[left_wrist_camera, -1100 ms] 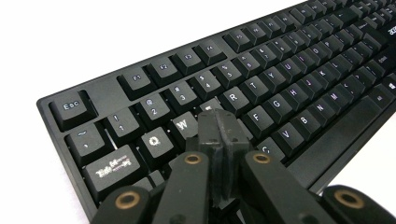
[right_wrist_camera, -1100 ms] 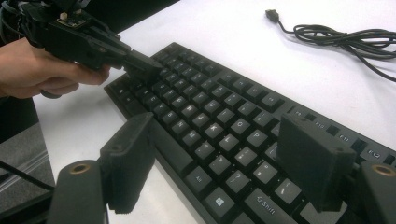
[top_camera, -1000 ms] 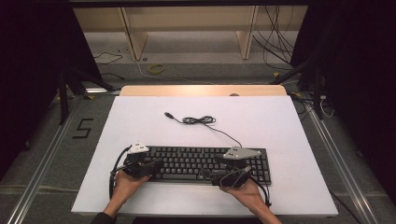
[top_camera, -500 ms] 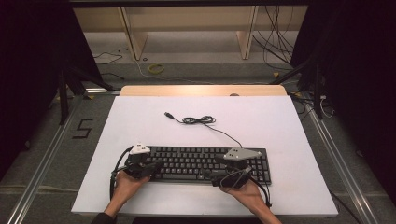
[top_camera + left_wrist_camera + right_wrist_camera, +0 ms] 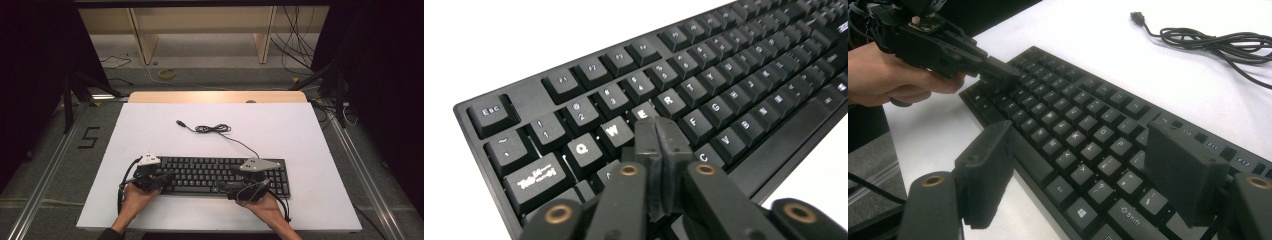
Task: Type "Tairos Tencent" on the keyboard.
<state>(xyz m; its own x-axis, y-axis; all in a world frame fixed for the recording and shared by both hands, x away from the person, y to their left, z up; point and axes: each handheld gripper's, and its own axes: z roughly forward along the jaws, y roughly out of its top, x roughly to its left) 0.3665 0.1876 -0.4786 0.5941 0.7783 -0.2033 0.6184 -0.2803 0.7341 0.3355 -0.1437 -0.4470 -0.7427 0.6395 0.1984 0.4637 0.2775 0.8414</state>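
Keyboard (image 5: 220, 175), black, lies along the near edge of the white table (image 5: 300, 130), unmoved from a second ago, its cable (image 5: 215, 129) coiled behind it. Left gripper (image 5: 658, 131), jaws pressed together, rests its tips on the keys near E and D. Right gripper (image 5: 1083, 165), jaws wide apart, hovers over the keyboard's right half, barely shifted since the earlier frames.
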